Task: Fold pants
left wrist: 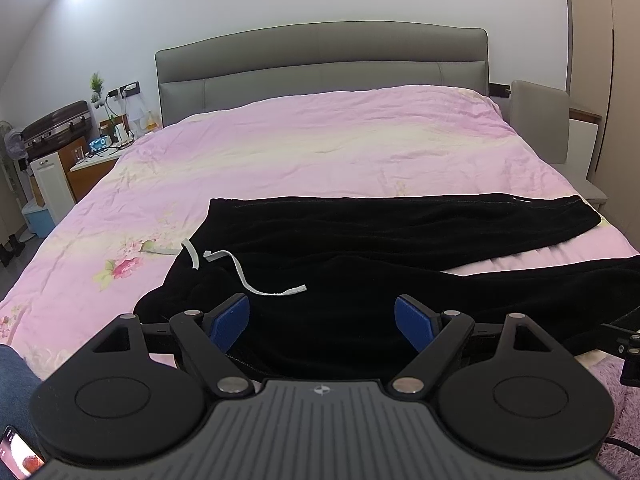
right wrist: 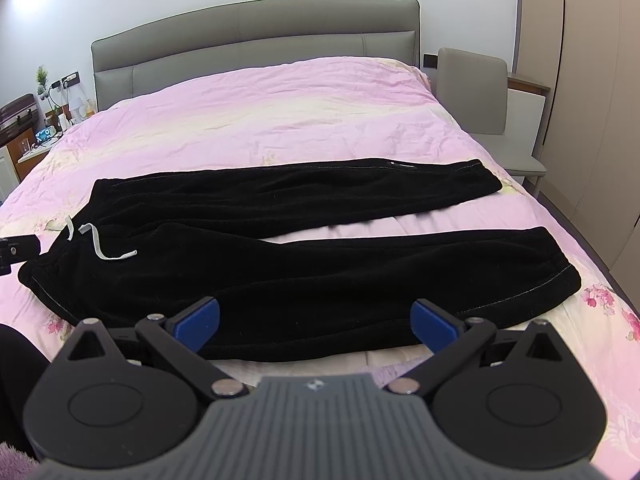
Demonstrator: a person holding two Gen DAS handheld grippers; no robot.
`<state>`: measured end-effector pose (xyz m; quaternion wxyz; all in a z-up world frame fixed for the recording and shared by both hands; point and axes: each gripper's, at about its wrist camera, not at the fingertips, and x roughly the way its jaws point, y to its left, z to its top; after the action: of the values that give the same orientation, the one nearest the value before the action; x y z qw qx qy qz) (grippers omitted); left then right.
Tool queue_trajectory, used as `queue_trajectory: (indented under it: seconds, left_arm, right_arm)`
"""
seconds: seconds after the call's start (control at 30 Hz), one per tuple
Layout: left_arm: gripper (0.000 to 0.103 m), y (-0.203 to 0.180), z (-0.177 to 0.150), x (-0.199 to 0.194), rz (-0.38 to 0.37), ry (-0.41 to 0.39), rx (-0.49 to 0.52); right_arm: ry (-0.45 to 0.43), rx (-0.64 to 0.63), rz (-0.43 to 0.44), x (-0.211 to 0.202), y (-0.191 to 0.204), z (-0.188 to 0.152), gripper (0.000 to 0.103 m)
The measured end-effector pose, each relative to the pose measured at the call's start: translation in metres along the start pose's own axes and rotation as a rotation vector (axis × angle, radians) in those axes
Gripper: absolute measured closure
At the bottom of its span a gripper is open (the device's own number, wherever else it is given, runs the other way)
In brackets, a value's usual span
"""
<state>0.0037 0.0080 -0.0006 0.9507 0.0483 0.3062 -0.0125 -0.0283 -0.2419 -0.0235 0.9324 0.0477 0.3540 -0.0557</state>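
Black pants (right wrist: 256, 264) lie spread across the pink bed (right wrist: 280, 112), legs splayed apart, waist to the left with the drawstring (left wrist: 244, 276) loose on top. Left gripper (left wrist: 322, 322) and right gripper (right wrist: 316, 326) both hover at the near edge, jaws wide, empty. Risks: plush fabric probably slips from a shallow pinch, and the legs stack crooked.

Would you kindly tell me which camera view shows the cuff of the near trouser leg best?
The right wrist view: the near cuff lies fully visible on the bedspread. In the left wrist view that leg runs out of frame at the right edge, hiding its cuff.
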Motion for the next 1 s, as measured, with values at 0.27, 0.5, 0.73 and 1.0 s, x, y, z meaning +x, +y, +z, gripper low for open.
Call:
queue_trajectory:
  seconds: [0.27, 0.5, 0.73, 1.0]
  left_arm:
    - [0.009, 0.005, 0.006, 0.011, -0.032, 0.027, 0.093]
    - [0.017, 0.035, 0.018, 0.029, -0.096, 0.031, 0.269]
    - [0.024, 0.069, 0.018, 0.075, -0.142, 0.139, 0.513]
    - [0.024, 0.102, 0.004, 0.15, -0.148, 0.339, 0.889]
  right_arm:
    - [0.019, -0.01, 0.024, 0.01, -0.008, 0.002, 0.005]
    - [0.065, -0.073, 0.069, 0.045, -0.043, 0.012, 0.012]
    - [0.158, -0.211, 0.061, 0.088, -0.089, 0.028, 0.041]
    - [0.316, -0.379, 0.037, 0.144, -0.146, 0.056, 0.053]
